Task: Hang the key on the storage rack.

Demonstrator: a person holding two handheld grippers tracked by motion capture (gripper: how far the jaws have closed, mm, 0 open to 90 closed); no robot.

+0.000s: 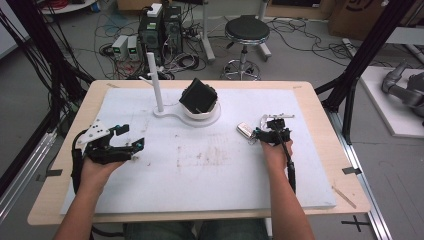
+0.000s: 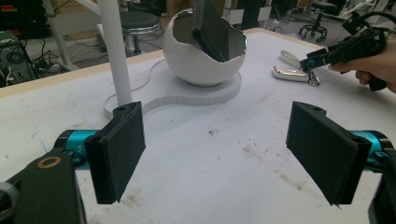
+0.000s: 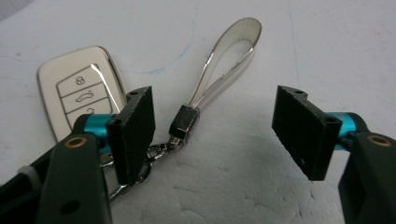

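Resting at the left side of the white mat point(image 1: 150, 185), the left gripper point(image 1: 131, 138) is sitting in the person's left hand point(image 1: 95, 167), jaws spread wide apart w/ nothing between them; the left gripper view is showing both black pads point(image 2: 120, 149) standing open over bare, slightly stained mat.

Moving right, a white stand point(image 1: 192, 117) is sitting near the mat's far edge: a thin upright post point(image 1: 156, 82) on the left end of its flat base, and a round white bowl point(image 1: 205, 110) on the right end. A black square-ish object point(image 1: 198, 96) is leaning tilted inside the bowl, sticking up above the rim; can't tell what it is.

Further right, a silver car key fob point(image 1: 245, 130) is lying flat on the mat, btn the stand and the right gripper point(image 1: 272, 131). In the right gripper view its button side is facing up, and a short ring-and-clip link is joining it to a shiny metal loop strap point(image 3: 229, 65) lying beside it.

The right gripper, held in the right hand point(image 1: 275, 152), is hovering just over the fob's ring end, jaws wide apart, not gripping anything. The strap's black end piece is lying btn the two pads, closer to the left-side pad.
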